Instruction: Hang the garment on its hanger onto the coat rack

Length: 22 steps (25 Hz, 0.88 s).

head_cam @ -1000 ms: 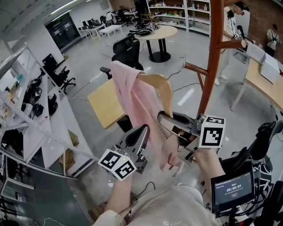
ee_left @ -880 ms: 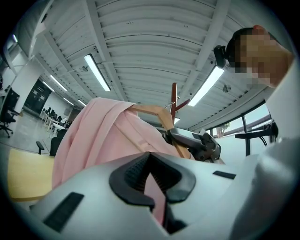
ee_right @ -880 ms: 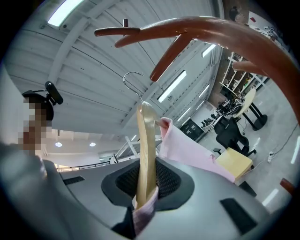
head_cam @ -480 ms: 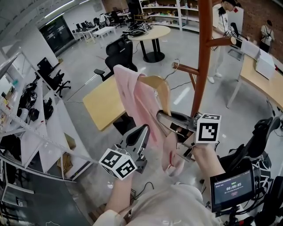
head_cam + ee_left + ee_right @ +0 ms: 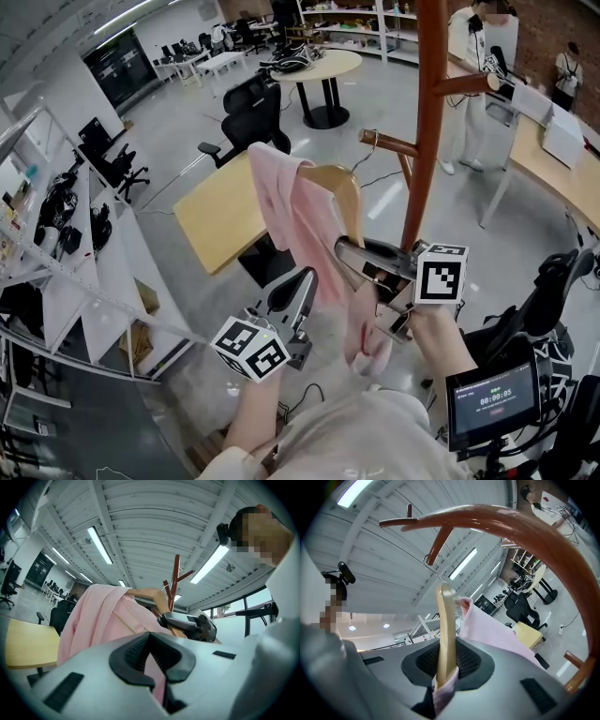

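A pink garment (image 5: 291, 211) hangs on a wooden hanger (image 5: 342, 187) in mid-air. My right gripper (image 5: 349, 255) is shut on the hanger's lower arm, with a fold of pink cloth (image 5: 443, 691) pinched in too. The hanger's wire hook (image 5: 376, 141) sits at the tip of a peg (image 5: 398, 146) on the brown coat rack (image 5: 427, 112). In the right gripper view the hook (image 5: 432, 569) is just under a peg (image 5: 437, 545). My left gripper (image 5: 302, 281) is shut on a strip of the garment (image 5: 152, 667) lower down, left of the right gripper (image 5: 187, 623).
A yellow table (image 5: 220, 211) and a black office chair (image 5: 253, 108) stand beyond the garment. White shelving (image 5: 66, 253) lines the left. A long desk (image 5: 553, 169) runs on the right, with a person (image 5: 478, 75) behind the rack. A small screen (image 5: 492, 398) is at lower right.
The hanger with the garment has moved toward the rack, and its hook has come from short of the peg to the peg's tip. Both grippers keep their holds.
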Tool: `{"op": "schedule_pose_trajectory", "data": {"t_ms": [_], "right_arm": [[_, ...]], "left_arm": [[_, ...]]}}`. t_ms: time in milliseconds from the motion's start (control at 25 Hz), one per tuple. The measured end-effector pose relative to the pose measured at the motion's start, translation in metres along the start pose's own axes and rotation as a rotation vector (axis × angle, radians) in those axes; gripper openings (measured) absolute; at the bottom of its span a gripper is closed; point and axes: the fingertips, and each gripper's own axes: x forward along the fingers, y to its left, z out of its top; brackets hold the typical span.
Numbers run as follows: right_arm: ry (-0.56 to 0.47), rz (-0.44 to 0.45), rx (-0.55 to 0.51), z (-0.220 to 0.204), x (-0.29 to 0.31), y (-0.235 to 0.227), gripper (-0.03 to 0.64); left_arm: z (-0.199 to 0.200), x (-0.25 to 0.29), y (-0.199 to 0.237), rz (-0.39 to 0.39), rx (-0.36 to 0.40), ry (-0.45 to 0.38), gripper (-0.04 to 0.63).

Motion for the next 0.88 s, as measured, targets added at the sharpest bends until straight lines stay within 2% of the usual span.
{"op": "schedule_pose_trajectory", "data": {"t_ms": [880], "right_arm": [[-0.031,-0.138,-0.004,0.002,-0.044,-0.038,0.051]], "left_arm": [[-0.029,0.035,-0.01,-0.098,-0.064,0.045,0.006]]}}
